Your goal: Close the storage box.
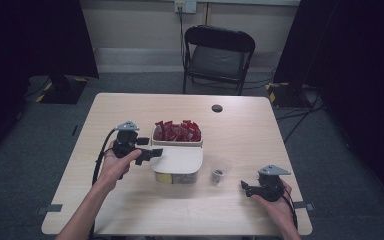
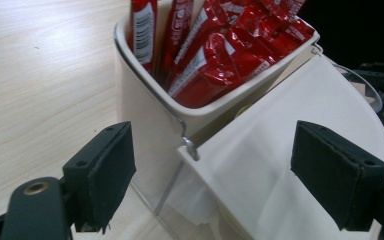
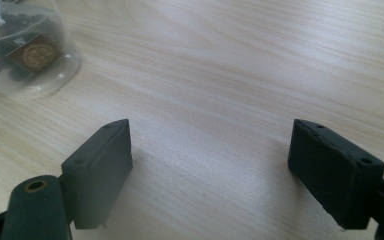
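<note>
While left gripper (image 1: 147, 153) is hovering jaws wide at white lid (image 1: 179, 159) edge, probably lining up grip, right gripper (image 1: 246, 188) is resting open beside tea cup (image 1: 218, 175), clear of work.

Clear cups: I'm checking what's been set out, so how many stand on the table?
1. A clear cup with a tea bag inside stands right of the white lidded box, ahead of the right claw. None seems hidden.
</note>
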`<state>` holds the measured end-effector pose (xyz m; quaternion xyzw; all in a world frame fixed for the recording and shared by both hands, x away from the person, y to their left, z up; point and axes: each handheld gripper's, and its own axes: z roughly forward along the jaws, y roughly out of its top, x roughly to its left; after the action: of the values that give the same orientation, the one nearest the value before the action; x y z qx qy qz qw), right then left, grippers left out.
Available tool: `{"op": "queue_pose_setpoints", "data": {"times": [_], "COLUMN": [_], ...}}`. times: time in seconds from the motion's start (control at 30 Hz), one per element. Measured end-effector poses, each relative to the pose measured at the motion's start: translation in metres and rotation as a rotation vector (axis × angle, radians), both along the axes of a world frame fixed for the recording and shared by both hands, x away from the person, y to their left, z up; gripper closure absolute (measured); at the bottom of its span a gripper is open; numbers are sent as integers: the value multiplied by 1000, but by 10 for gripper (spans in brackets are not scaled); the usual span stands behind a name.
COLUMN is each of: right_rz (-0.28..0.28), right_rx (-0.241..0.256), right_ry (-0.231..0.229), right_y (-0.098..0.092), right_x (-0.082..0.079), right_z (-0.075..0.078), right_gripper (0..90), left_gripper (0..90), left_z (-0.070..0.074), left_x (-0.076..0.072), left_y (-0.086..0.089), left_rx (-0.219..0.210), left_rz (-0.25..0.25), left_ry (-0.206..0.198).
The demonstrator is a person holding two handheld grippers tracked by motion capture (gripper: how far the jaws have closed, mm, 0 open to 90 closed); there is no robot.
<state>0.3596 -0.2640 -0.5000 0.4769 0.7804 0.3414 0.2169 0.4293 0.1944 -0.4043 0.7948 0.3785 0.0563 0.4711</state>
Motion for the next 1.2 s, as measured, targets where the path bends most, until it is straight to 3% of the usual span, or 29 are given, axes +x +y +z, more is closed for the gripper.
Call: {"op": "queue_pose_setpoints", "data": {"times": [0.17,0.4,0.63,0.93,1.03,1.2], "right_rz": [0,0,0,0,-1,-1], "right_rx": [0,-1,0,0,0,0], "right_ry": [0,-1,0,0,0,0], "right_y": [0,0,0,0,0,0], "right_x": [0,0,0,0,0,0], "right_z": [0,0,0,0,0,0], "right_gripper": [174,174,174,174,174,174], "left_gripper": [172,160,158,157,159,159], "left_z": [-3,-2,-1,-8,-14,-26], "left_x": [-1,-6,-13,-26,-29,-34], "left_y": [-4,-3,24,53,58,65], "left_rx": [41,47,35,63,125,162], "left_rz": [-5,-5,38,81,106,120], "left_ry": [1,-7,-30,-22,-10,14]}}
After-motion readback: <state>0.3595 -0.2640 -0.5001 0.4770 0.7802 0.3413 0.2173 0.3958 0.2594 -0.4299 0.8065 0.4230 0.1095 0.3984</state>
